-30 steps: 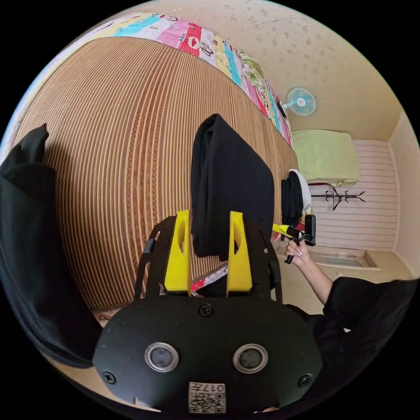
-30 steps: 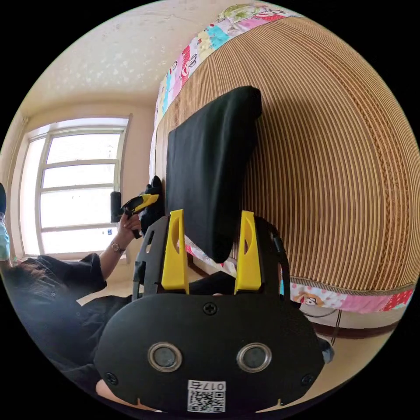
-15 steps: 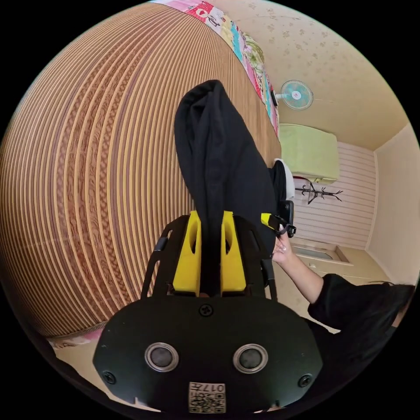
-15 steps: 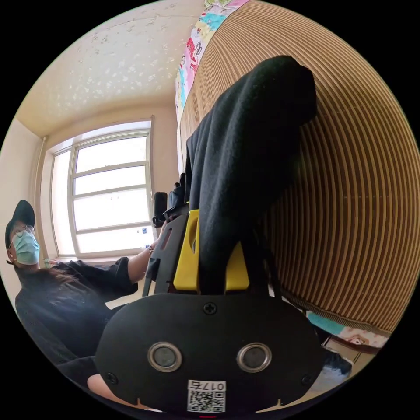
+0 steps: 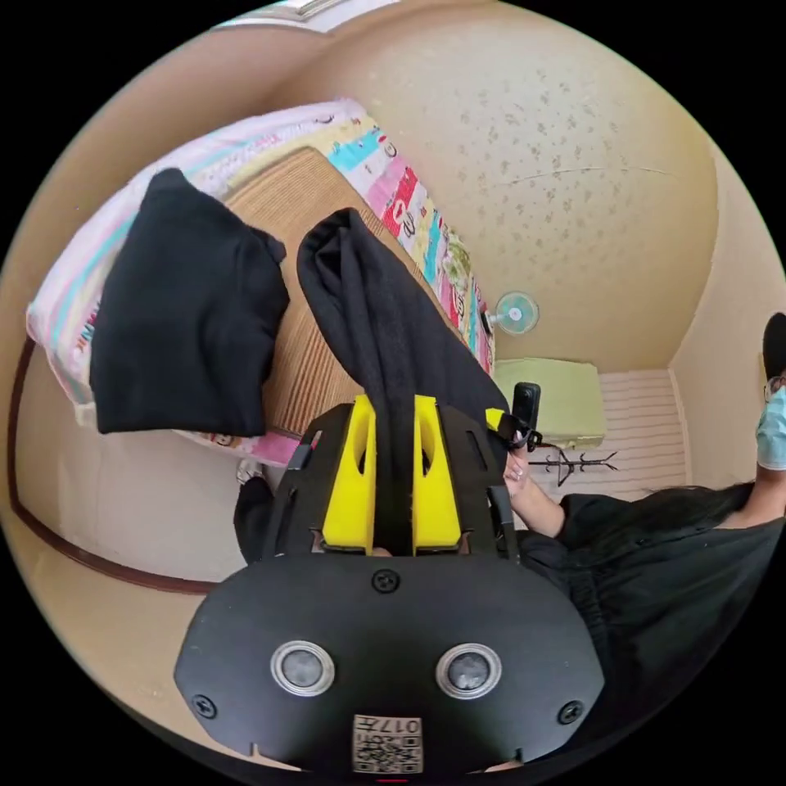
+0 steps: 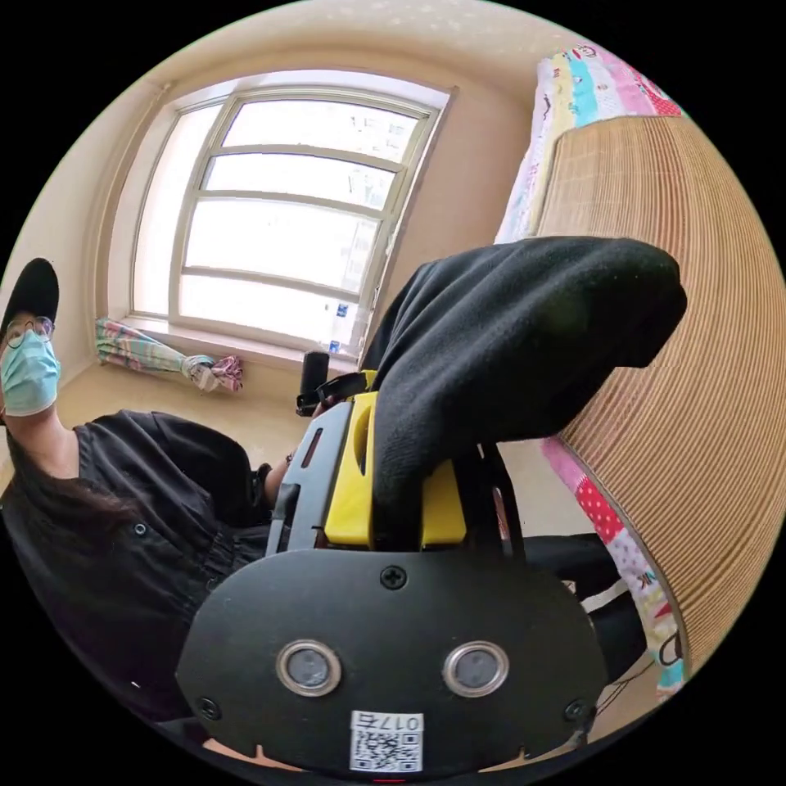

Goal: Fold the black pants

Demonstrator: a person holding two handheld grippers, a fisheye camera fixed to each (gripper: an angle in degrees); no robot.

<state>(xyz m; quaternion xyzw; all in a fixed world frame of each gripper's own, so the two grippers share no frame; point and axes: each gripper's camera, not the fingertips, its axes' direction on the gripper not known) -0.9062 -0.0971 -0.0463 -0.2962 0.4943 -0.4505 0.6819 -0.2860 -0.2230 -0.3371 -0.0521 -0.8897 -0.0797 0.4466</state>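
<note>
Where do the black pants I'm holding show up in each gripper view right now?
Left gripper view: the black pants rise from between the left gripper's yellow fingers toward the picture's centre top, over the striped mat.
Right gripper view: they bulge right of centre, clamped in the right gripper.
Shared landmark: the striped mat with its patchwork border.

One second ago the black pants lay loose between the parted yellow jaws of the left gripper and the right gripper. By half a second ago both were clamped on the cloth. Since then the pants have been lifted off the bed's striped mat.
</note>
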